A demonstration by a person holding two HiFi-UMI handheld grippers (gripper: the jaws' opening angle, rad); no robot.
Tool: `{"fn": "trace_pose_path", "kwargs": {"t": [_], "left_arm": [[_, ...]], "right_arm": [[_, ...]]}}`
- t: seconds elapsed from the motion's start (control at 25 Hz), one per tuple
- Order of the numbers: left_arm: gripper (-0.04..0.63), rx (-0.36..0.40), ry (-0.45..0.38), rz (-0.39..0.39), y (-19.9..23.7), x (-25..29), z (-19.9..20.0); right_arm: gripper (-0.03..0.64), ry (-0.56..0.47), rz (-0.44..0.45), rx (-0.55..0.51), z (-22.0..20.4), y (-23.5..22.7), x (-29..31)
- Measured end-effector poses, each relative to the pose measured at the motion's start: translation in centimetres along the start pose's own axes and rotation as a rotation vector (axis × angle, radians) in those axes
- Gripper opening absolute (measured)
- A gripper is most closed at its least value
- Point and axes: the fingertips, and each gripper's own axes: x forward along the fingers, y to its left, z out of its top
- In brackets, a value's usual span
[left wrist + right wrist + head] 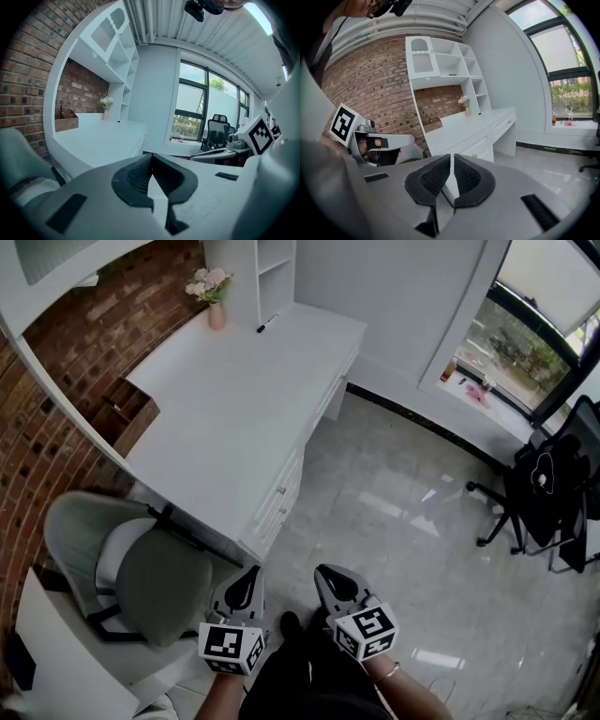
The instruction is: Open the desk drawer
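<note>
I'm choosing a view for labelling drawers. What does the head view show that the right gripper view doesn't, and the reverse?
Head view only: the marker cube on the right gripper and the wrist behind it. Right gripper view only: the ceiling and that gripper's pads, shut together on nothing. Both: white desk, its closed drawers, flower vase, left gripper.

The right gripper (452,160) is empty, its jaws pressed together, and points toward the white desk (468,125). The drawers (506,123) are all closed. A vase (465,111) of flowers stands on the desk beside the shelves (445,61). The left gripper (401,140) shows at left, before the brick wall (370,89).
</note>
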Motion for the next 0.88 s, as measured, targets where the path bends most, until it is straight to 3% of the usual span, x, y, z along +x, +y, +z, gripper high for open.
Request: {"fn": "trace_pose_path", "kwargs": {"t": [0.32,0.48,0.88], "left_arm": [[0.009,-0.054,0.039,0.011,1.9,5.0,-2.4],[0.009,-0.099,0.054,0.022,2.5,7.7,-4.3],[0.009,-0.135,0.122,0.049,3.9,14.9,-10.8]], "right_arm": [[0.010,0.074,0.010,0.017,-2.8,-3.9,6.6],[0.071,0.118,0.019,0.029,-5.4,-6.6,9.8],[0.104,0.219,0.050,0.034,-12.8,-12.5,18.0]]}}
